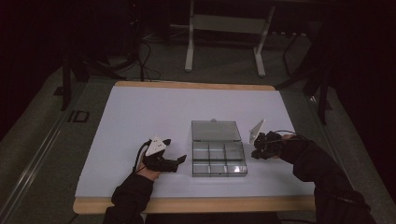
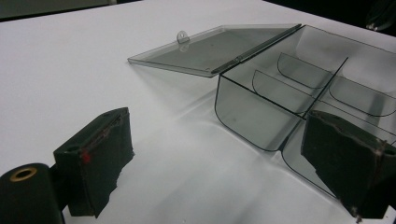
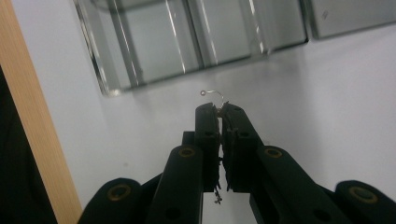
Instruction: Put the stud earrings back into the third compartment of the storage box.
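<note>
Thin silver wire hook (image 3: 212,94) pokes from the tips of my right gripper (image 3: 219,109), jaws pinched on it, centre of frame. Bare white table (image 1: 140,116) spreads left. Smoky clear plastic compartment box (image 1: 218,158), lid flat open, looks empty. My left gripper (image 1: 180,161) sits beside it, jaws wide.

High view sat above the person's side, looked forward and down, took in the whole table (image 1: 140,112) from far off, floor beyond the far edge. Left gripper view rode low, near the table surface, looked along its own jaws at the open compartment box (image 2: 299,88), close. Right gripper view looked steeply down along its jaws, wooden near edge at frame left. All three views shared the box and the white surface around it.
</note>
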The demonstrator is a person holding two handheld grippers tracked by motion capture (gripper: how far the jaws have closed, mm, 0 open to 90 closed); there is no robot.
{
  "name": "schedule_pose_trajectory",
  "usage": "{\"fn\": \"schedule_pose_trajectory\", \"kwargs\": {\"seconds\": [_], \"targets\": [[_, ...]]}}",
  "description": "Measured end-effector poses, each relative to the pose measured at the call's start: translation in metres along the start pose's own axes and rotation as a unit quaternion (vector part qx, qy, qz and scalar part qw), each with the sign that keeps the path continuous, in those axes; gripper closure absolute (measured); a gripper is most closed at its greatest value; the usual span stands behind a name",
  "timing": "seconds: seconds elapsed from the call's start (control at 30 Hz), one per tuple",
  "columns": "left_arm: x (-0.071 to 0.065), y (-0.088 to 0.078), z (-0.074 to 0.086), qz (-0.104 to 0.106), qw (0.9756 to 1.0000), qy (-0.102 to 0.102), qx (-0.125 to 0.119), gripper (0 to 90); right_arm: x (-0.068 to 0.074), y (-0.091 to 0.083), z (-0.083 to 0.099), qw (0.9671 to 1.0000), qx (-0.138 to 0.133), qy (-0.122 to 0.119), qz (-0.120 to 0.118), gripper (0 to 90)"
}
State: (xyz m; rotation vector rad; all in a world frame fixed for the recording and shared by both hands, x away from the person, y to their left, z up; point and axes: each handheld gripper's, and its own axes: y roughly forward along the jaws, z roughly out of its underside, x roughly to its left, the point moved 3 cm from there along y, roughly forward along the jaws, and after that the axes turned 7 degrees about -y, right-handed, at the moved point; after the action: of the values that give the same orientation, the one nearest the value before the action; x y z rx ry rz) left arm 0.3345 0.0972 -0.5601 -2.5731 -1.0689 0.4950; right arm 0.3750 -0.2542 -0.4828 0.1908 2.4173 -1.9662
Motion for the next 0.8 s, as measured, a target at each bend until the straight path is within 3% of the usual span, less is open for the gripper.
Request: {"fn": "schedule_pose_trajectory", "kwargs": {"seconds": [0.23,0.53,0.8], "targets": [[0.001,-0.001,0.000,0.005,1.0000,-0.003,-0.003,9.7,-0.003,-0.002,-0.011,0.9990,-0.043,-0.002,0.010,85.1],[0.000,-0.001,0.000,0.005,1.0000,-0.002,-0.003,9.7,-0.007,0.004,-0.023,0.9954,-0.092,-0.016,0.022,85.1],[0.000,0.000,0.000,0.005,1.0000,0.000,-0.002,9.7,-0.011,0.016,-0.029,0.9949,-0.097,-0.019,0.020,85.5]]}}
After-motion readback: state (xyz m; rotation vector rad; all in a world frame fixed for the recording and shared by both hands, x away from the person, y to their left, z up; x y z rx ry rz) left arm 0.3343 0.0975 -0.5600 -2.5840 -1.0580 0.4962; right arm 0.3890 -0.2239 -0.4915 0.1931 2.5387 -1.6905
